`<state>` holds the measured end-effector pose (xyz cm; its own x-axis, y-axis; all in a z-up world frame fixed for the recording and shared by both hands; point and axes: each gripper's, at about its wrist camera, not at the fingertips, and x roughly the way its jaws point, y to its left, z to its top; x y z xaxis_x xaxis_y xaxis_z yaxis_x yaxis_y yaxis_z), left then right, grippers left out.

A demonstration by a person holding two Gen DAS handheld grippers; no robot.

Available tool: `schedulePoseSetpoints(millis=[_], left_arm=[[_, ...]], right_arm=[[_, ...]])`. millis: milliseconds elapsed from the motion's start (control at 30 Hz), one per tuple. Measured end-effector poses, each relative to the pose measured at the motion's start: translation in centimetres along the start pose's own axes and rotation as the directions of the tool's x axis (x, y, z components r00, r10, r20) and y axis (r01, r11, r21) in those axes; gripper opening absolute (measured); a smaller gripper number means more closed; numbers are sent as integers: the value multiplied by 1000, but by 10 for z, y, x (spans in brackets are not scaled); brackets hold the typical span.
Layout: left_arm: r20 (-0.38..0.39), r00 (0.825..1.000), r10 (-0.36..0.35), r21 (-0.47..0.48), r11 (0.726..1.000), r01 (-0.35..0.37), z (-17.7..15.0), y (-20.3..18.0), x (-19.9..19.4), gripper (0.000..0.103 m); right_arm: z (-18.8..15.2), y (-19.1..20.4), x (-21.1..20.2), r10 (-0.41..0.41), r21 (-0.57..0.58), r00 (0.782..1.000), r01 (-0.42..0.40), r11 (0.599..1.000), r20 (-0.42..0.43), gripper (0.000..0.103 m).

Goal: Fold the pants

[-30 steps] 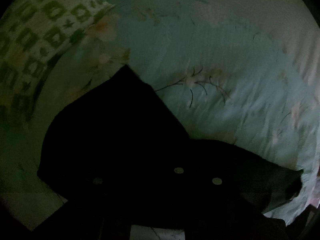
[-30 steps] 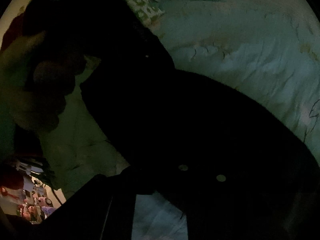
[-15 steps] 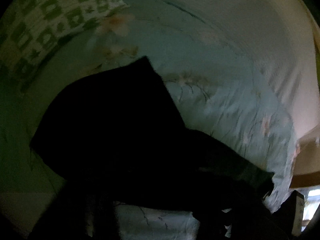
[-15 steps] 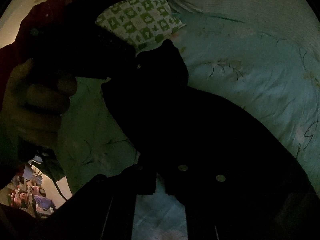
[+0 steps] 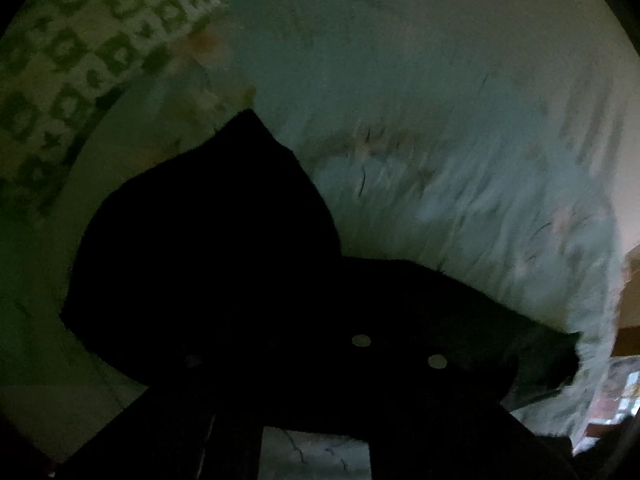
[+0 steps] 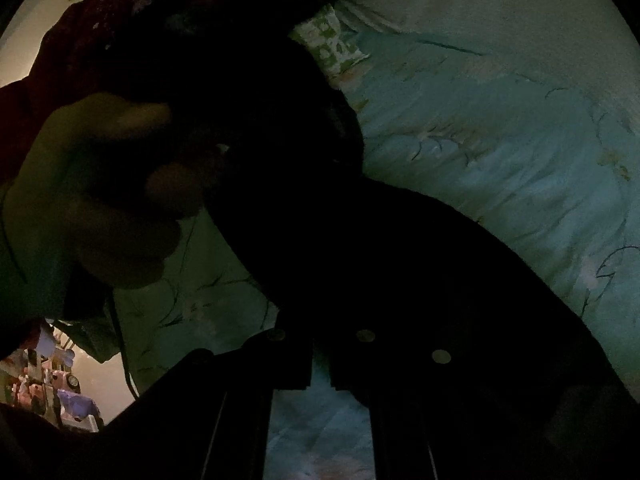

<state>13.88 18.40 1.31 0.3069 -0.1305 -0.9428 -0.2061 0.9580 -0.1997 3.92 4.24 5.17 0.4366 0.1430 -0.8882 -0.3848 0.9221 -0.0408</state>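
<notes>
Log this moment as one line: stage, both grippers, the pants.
stage: mid-fold | left gripper: shut | right gripper: shut | black pants: on floral bedsheet

- My left-camera frame: pants (image 5: 208,248) lie on the bedsheet (image 5: 460,128), lower left; pillow (image 5: 80,48) upper left.
- My right-camera frame: a hand (image 6: 100,184) left, pants centre.

Pants (image 5: 208,264): black cloth, details lost in the dim light, spread over a pale blue flowered sheet (image 5: 460,152). One pointed corner lies toward a green-checked pillow (image 5: 80,52); another part stretches rightward.
</notes>
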Motion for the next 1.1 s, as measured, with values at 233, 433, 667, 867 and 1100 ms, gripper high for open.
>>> schedulePoseSetpoints(millis=[233,433,667,867,1100], left_arm=[[217,962,-167,-93,977,191,-44,54,-57,4],[218,958,-187,-184,956,228,-71,87,-36,4],[219,957,-191,-237,941,242,-89,109,-18,4],[198,966,-165,-269,939,216,-100,128,-4,5],[168,975,-143,-285,940,187,-105,138,-1,11]], right_arm=[[4,9,-4,3,-33,1000,-2,999,11,6],[1,9,18,8,-51,999,-10,999,-50,6],[-3,10,35,-23,-66,993,15,998,-118,6],[-6,9,47,-25,-63,988,16,998,-155,6],[-9,6,57,-17,-31,981,11,999,-193,10]])
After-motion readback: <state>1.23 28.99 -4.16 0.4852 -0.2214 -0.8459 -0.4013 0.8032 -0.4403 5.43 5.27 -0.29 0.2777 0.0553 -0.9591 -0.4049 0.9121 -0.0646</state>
